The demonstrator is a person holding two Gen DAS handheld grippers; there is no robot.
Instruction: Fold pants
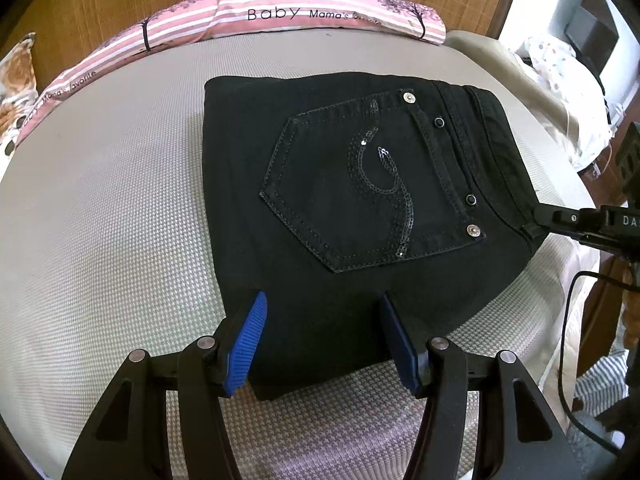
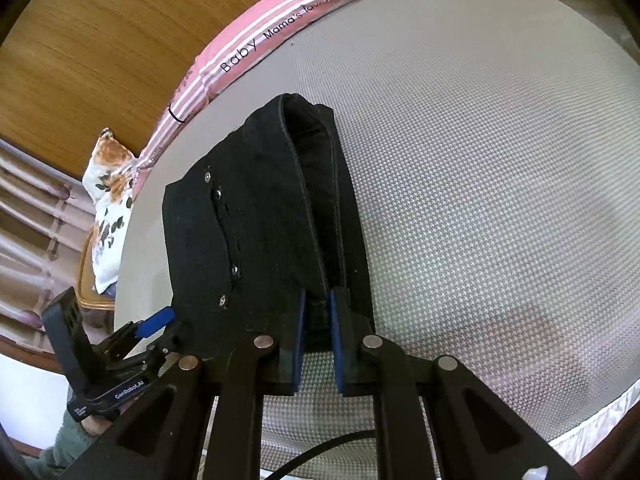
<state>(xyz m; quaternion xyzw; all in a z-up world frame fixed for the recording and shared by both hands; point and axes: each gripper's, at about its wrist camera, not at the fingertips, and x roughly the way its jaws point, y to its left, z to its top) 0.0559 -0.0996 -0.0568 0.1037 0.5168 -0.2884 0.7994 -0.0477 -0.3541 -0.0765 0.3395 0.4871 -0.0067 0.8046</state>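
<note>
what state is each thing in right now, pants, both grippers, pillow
pants: folded into a compact stack on the bed, back pocket up
left gripper: open, pads either side of the near edge of the pants
right gripper: shut on the waistband end
pillow: lying flat along the headboard

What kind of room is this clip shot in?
Most likely a bedroom: the black pants lie on a bed's woven mat, with a pink striped pillow against a wooden headboard.
</note>
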